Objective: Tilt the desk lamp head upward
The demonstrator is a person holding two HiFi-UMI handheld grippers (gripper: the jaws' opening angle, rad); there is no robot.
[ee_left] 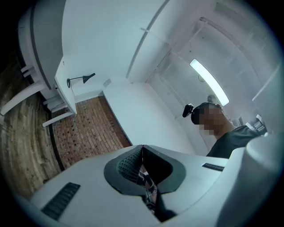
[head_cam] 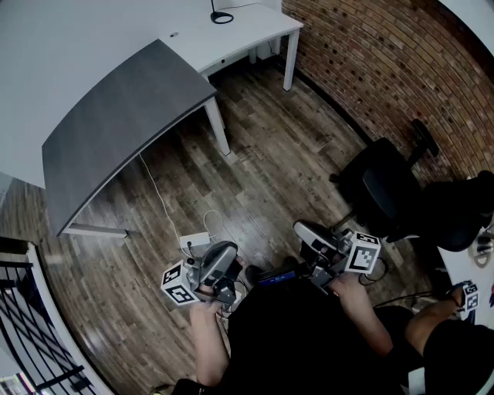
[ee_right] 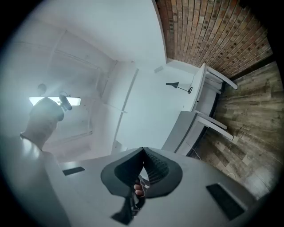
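The black desk lamp (head_cam: 221,15) stands far off on the white desk (head_cam: 255,37) at the top of the head view. It is small in the left gripper view, the lamp (ee_left: 81,80) with its head drooping, and in the right gripper view, the lamp (ee_right: 178,85). Both grippers are held close to the person's body, well away from the desk. My left gripper (head_cam: 221,259) is shut with nothing in it, its tips (ee_left: 142,146) meeting. My right gripper (head_cam: 312,234) is also shut and empty, tips (ee_right: 143,149) together.
A dark grey desk (head_cam: 123,116) adjoins the white one. A brick wall (head_cam: 386,69) runs along the right. A black office chair (head_cam: 384,187) stands close at the right. A white power strip (head_cam: 194,241) with a cable lies on the wood floor. A black railing (head_cam: 31,324) is at lower left.
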